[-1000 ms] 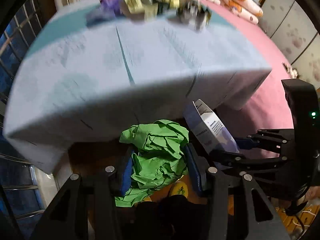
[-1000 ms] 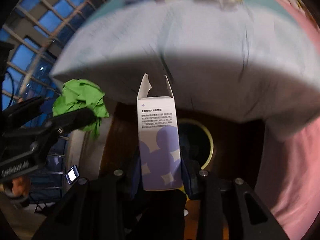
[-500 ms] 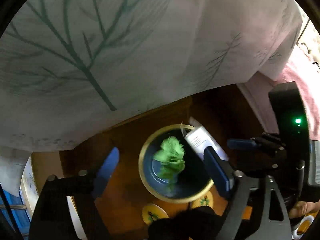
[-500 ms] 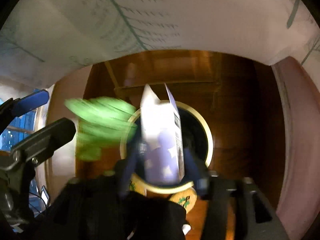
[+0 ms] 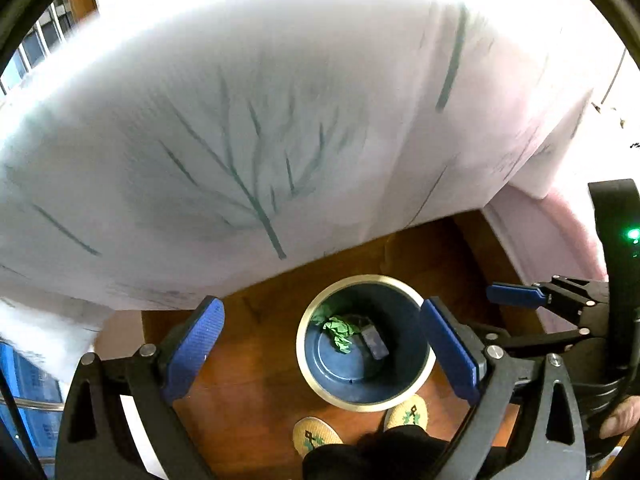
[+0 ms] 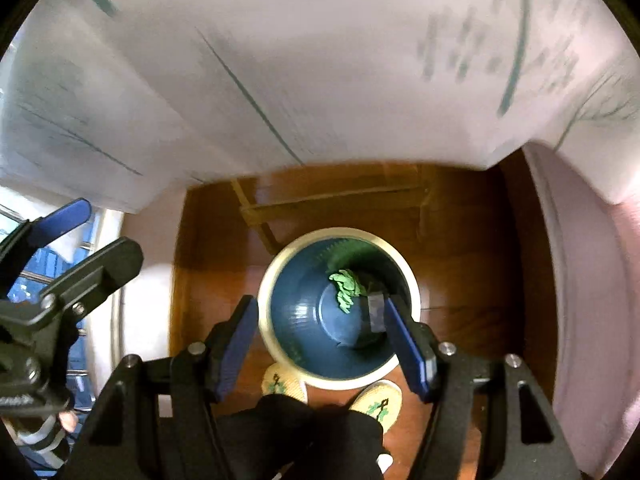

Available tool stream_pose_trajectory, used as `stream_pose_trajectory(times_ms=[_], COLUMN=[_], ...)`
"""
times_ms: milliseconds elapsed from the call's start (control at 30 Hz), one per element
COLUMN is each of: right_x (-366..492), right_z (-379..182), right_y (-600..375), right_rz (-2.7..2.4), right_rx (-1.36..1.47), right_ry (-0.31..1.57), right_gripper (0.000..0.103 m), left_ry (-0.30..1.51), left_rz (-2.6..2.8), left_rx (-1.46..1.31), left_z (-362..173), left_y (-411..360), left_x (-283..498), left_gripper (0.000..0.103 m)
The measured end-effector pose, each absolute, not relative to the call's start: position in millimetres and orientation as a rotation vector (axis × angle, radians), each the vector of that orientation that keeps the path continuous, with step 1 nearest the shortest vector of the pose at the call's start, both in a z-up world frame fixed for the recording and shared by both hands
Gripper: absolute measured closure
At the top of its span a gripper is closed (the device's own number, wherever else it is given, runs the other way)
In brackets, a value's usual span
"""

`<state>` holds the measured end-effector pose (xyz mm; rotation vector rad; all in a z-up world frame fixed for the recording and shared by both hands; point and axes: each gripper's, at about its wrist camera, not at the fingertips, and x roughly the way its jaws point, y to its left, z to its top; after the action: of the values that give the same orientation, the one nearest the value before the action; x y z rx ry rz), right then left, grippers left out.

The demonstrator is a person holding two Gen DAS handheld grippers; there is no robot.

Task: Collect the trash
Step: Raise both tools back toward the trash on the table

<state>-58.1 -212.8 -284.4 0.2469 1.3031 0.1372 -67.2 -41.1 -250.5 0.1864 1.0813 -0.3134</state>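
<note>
Both pieces of trash are now lying at the bottom of the blue wastebasket (image 5: pixel 416 372), where one second ago each was being gripped above it: the crumpled green paper (image 5: pixel 338 330) is resting against the far inner wall, and the small purple carton (image 5: pixel 374 342) is lying just beside it, touching it. The left claw (image 5: pixel 320 350) is hanging above the wastebasket with its jaws opening wide and nothing between them. The right claw (image 6: pixel 324 344) is also hovering over the wastebasket rim, released and empty. Near the wastebasket the person's slippers (image 5: pixel 316 438) are standing on the wooden floor (image 5: pixel 248 380). This drop is done, I think; both claws are free for the next trash.
</note>
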Motion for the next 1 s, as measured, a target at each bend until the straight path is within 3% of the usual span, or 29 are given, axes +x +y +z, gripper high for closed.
stream_pose_trajectory(times_ms=[533, 900, 1000], right_x=[-58.7, -11.6, 5.3], right_z=[-65.3, 31.5, 44.2], right_y=[-237.6, -243.5, -246.7], right_rz=[0.167, 0.226, 0.241], right_rx=[0.213, 0.139, 0.139], right_ry=[1.118, 0.915, 0.887], right_gripper=[0.038, 0.037, 0.025], left_ry=[0.967, 0.821, 0.797], left_rz=[-0.256, -0.179, -0.152], left_rx=[0.112, 0.093, 0.073], left_z=[-28.9, 56.5, 70.9], left_y=[-21.2, -25.2, -24.5], left_x=[-54.3, -16.1, 0.1], left_gripper=[0.006, 0.006, 0.006])
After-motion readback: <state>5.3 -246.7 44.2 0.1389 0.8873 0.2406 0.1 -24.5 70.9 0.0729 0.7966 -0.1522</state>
